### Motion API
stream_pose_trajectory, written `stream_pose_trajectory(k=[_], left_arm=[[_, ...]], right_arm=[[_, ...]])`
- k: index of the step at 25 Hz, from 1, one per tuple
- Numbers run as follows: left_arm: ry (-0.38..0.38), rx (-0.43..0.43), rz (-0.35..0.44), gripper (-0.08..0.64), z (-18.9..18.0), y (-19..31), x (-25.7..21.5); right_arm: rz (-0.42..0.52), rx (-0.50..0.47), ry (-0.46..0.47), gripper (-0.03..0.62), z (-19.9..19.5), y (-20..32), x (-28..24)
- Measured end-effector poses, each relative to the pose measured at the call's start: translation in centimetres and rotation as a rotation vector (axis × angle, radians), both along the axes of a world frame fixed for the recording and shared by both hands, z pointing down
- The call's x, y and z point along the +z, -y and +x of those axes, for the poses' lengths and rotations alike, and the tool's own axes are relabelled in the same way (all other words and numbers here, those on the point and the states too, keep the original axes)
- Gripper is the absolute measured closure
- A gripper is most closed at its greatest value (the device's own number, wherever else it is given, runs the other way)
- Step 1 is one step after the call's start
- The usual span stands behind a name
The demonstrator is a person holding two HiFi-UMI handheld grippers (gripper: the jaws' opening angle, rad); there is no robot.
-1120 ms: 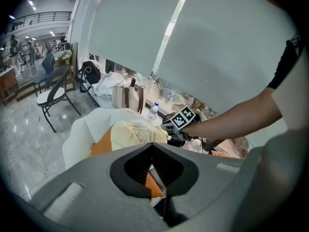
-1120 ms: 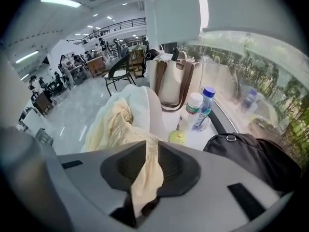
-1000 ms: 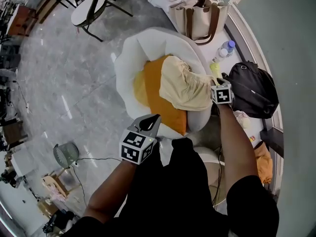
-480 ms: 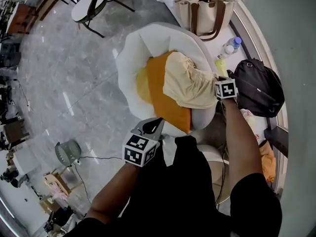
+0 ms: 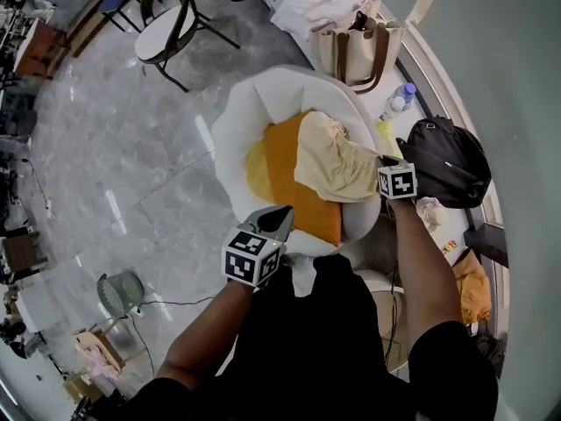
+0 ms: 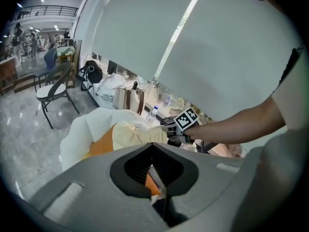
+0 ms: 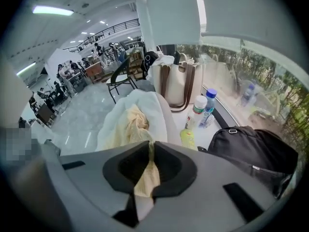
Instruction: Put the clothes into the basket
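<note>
Lifted since a second ago, right gripper (image 7: 150, 144) jaws just closed onto a thin fold of pale yellow garment (image 5: 329, 160) draped ahead over orange cushion (image 5: 285, 187), left gripper (image 5: 280, 213) jaws clenched empty; may slip free or drag cushion along.

The floor (image 5: 131, 147) is seen as glossy polished stone. The pale yellow garment (image 5: 329, 160) is shown as soft, crumpled matt cloth, with a smoother orange cloth (image 5: 289, 182) at its 9 o'clock. The basket (image 5: 230, 143) is walled in matt white fabric. At its 1 o'clock, a tote bag (image 5: 355, 46) is made of coarse canvas, and the backpack (image 5: 447, 160) of matt black woven fabric.
</note>
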State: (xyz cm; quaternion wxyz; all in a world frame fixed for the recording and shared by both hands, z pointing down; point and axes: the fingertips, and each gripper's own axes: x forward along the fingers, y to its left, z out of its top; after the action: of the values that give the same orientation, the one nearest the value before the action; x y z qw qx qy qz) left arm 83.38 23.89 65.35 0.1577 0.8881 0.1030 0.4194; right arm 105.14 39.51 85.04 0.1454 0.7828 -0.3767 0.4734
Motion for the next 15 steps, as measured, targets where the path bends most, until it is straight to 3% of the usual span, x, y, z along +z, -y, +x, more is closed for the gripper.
stream_pose_trajectory(k=[15], left_arm=[[-0.138,0.051,0.054,0.560,-5.5,5.5,-6.9]], right_arm=[[0.221,0.089,-0.115,0.551,-8.6,4.5,-15.0]])
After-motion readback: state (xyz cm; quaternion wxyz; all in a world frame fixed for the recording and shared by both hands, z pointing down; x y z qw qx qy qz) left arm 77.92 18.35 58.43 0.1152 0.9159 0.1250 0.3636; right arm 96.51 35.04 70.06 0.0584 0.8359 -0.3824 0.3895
